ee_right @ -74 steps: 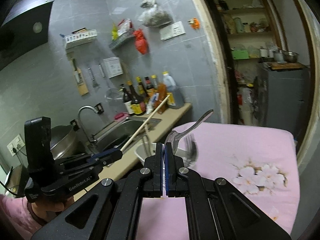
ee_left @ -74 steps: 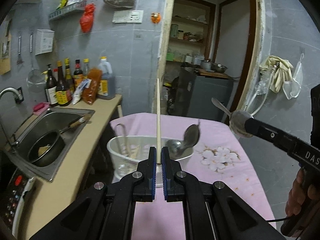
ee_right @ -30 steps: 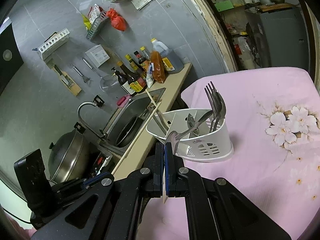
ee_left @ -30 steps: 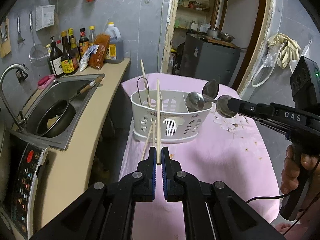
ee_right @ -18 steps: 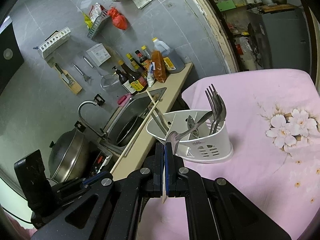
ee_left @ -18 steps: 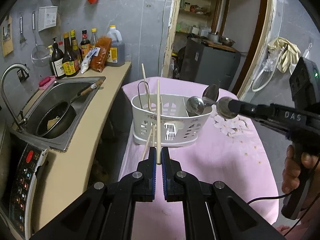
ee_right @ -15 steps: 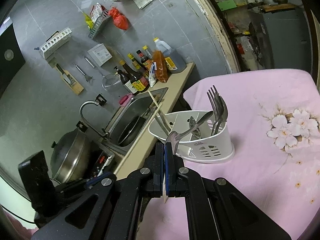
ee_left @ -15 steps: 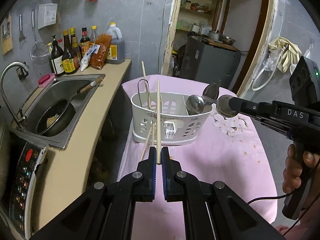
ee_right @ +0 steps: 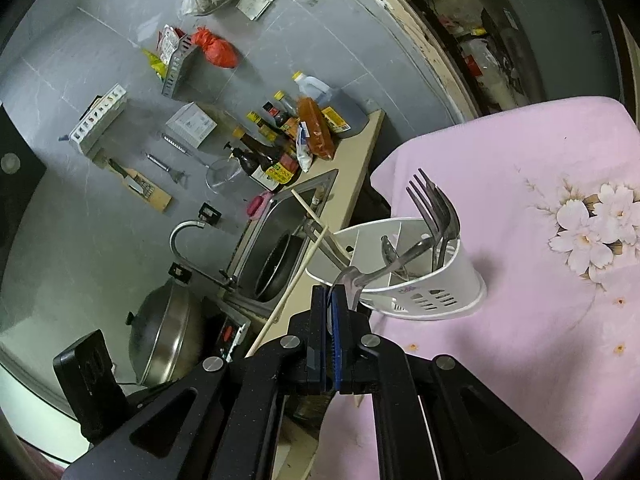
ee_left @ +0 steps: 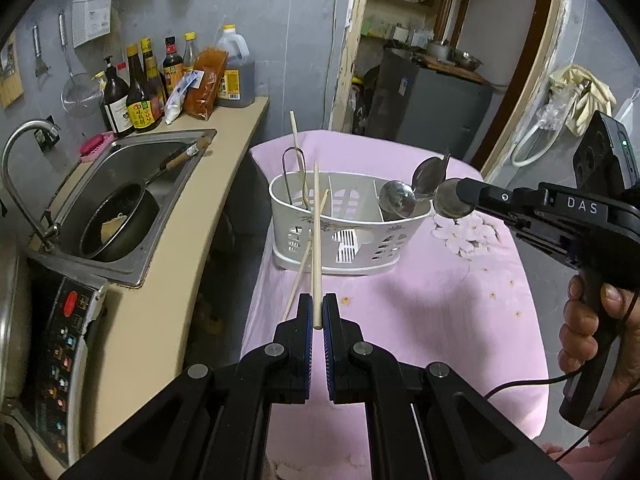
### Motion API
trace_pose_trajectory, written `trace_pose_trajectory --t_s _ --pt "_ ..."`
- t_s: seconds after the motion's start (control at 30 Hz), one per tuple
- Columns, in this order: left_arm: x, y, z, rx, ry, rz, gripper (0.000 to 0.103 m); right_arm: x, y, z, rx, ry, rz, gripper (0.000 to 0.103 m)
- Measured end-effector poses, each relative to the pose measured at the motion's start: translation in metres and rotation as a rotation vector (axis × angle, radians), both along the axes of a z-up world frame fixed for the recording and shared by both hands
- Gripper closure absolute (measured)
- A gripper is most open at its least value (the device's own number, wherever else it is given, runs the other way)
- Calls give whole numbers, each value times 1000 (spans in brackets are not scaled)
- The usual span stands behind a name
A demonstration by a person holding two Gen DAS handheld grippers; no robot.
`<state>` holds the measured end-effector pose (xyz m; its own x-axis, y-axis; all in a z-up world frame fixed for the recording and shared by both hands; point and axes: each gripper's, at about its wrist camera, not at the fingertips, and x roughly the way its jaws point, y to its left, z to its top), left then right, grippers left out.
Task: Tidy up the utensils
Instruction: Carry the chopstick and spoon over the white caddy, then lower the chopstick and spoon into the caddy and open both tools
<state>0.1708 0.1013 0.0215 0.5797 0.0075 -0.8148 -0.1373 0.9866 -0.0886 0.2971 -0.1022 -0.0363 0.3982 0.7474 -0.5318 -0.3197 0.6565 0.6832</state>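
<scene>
The left gripper [ee_left: 316, 322] is clamped on the near end of a wooden chopstick [ee_left: 316, 240], which points away toward the white caddy [ee_left: 348, 240] on the pink cloth [ee_left: 440, 320]. It is held by its end, probably so that the far tip can go first into the left compartment, where another chopstick [ee_left: 296, 136] and a metal loop tool [ee_left: 294, 176] already stand.

The right gripper [ee_right: 330, 320] is closed on a metal spoon [ee_right: 384, 270]; in the left wrist view its bowl [ee_left: 450, 204] sits at the jaws and its handle reaches over the caddy's right compartment, among the spoons [ee_left: 396, 200] there. Forks [ee_right: 436, 216] stand in a separate section. A second loose chopstick [ee_left: 298, 276] leans against the caddy's near wall.
</scene>
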Motion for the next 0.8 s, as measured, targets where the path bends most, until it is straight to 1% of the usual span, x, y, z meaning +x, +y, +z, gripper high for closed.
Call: trace_pose_trajectory --t_s 0.1,0.2,0.3,0.47,0.53,0.67,0.8 --pt "3 -1 5 13 21 -12 97 3 1 -1 10 10 0 99" --pt "4 -2 10 24 13 -20 97 6 2 0 11 12 -2 99" --pt "9 -1 10 16 -1 -20 97 10 2 1 11 4 -5 99" --pt "23 7 10 -6 -49 8 97 18 1 3 8 -9 -21 98" --pt "30 8 13 -1 -73 15 97 22 0 6 9 -17 -27 99" --pt "45 11 23 0 -133 15 97 31 -1 14 -6 -56 -49 99" --pt "68 14 20 -16 -174 2 97 39 -3 19 -10 -76 -66 99"
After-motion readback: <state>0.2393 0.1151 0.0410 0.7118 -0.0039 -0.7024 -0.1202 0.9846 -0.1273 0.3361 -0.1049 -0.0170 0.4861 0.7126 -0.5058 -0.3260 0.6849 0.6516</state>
